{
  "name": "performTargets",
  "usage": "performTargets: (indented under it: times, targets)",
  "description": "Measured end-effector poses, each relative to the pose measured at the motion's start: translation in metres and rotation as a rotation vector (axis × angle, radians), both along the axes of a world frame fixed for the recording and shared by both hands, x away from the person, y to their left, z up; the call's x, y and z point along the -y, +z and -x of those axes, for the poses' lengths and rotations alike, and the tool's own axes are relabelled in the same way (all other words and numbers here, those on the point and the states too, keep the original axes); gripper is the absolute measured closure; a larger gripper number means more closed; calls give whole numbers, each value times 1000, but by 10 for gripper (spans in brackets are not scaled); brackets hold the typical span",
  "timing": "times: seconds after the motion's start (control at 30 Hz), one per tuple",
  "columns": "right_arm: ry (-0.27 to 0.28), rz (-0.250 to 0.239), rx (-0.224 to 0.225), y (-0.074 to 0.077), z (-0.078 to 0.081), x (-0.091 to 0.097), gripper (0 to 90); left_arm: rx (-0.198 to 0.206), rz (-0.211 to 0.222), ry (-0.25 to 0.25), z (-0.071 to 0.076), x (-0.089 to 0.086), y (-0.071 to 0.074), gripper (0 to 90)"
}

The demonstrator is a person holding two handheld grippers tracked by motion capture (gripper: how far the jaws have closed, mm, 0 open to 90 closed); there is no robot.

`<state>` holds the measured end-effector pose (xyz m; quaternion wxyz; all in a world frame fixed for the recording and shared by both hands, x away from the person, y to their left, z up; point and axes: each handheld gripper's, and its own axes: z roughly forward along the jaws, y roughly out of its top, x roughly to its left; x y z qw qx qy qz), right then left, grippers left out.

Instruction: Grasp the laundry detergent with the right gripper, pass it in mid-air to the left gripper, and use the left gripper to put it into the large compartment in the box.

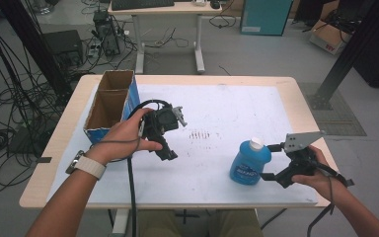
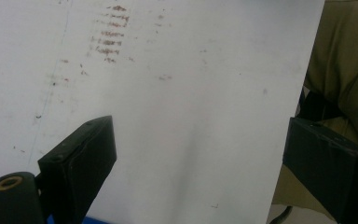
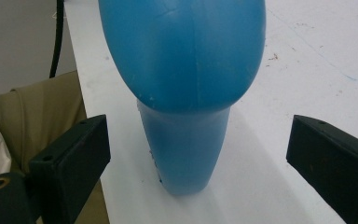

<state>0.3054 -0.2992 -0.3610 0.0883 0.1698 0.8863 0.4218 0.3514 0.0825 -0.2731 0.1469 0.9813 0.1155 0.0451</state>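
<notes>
High view: upright blue bottle (image 1: 249,163), white cap, labelled front, on table (image 1: 286,86).

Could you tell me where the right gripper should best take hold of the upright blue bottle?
Probably the narrow lower body of the blue bottle, approached level from its right side, where the right gripper already waits with open jaws. The bottle bulges wider higher up.

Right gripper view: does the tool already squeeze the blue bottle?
No, the right tool is open; the bottle stands between its jaws with a gap on each side.
</notes>
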Motion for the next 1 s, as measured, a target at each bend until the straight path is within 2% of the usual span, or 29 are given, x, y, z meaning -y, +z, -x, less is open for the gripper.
performTargets:
  times: [0.43,0.47,0.5,1.0]
  targets:
    - [0,-2,3,-1,0,0,60,1,-1,0,0,0,0,99]
    - [-19,-3,-20,-1,2,0,60,0,-2,1,0,0,0,99]
    - [-21,-3,-22,-1,2,0,60,0,2,3,0,0,0,99]
    - [-11,-3,-12,-1,1,0,60,4,2,0,0,0,0,99]
